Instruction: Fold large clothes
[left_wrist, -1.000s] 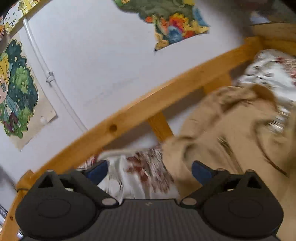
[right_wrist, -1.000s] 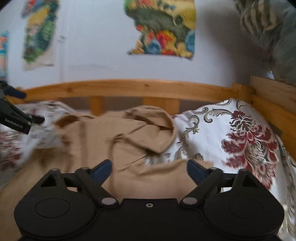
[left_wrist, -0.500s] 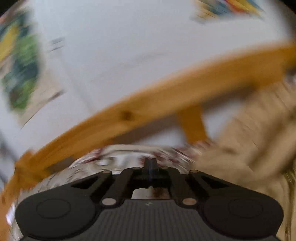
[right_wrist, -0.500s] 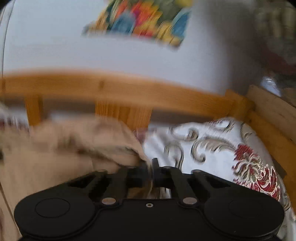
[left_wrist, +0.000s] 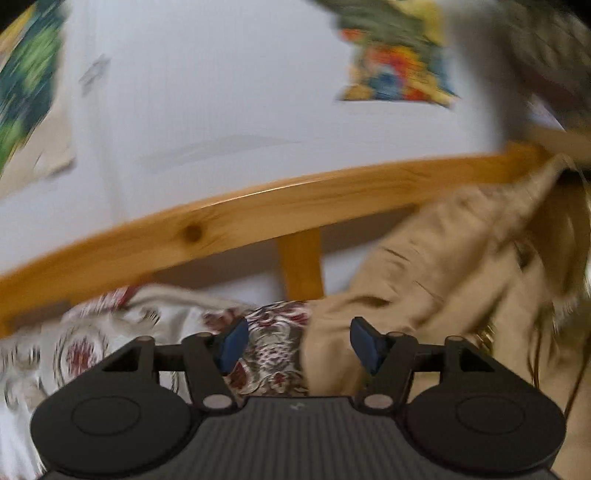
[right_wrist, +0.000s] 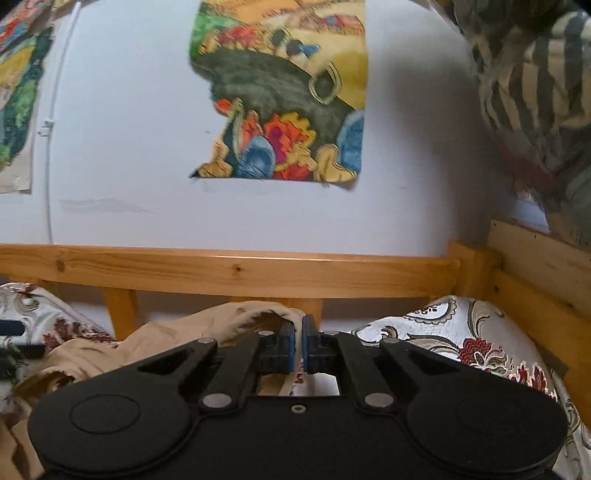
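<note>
Left tool (left_wrist: 295, 345) spread wide, gripping nothing, over the patterned bedspread (left_wrist: 271, 343). Right tool (right_wrist: 298, 347) pinched on a fold of tan garment (right_wrist: 243, 317), heaped near the wooden rail (right_wrist: 236, 271).

Beige garment (left_wrist: 436, 266), red-floral white bedspread (right_wrist: 476, 350), striped, perhaps grey-cream, cloth (right_wrist: 535, 92)

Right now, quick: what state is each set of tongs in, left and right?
Left tongs: open, holding nothing; the edge of the beige garment lies between the fingers.
Right tongs: closed on a fold of the beige garment.
</note>
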